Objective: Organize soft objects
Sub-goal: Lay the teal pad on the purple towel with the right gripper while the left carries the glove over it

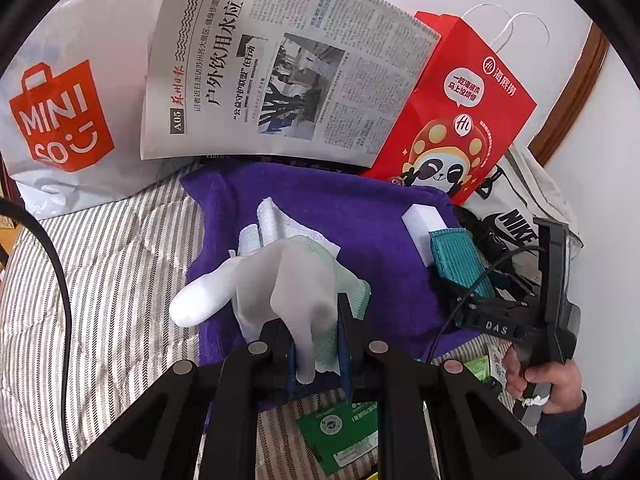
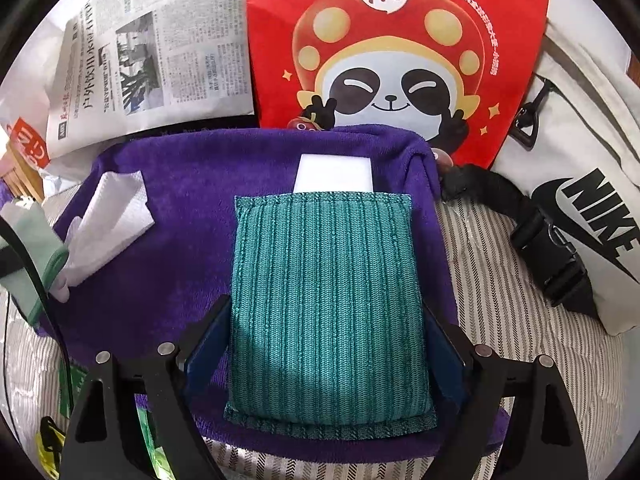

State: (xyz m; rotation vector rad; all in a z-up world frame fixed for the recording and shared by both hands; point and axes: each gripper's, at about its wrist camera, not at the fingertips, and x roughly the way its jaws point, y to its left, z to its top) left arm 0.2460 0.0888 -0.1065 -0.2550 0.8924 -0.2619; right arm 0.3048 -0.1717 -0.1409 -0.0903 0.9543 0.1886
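Note:
A purple towel lies spread on the striped bedding. My left gripper is shut on a white glove, held over the towel's near left part; the glove's green cuff edge shows in the right wrist view. Crumpled white tissue lies on the towel. My right gripper holds a teal knitted pad between its jaws on the towel's right side. A white sponge block lies just beyond the pad.
A newspaper, a red panda paper bag and a white MINISO bag stand behind the towel. A white Nike bag with black straps lies right. Green packets lie near.

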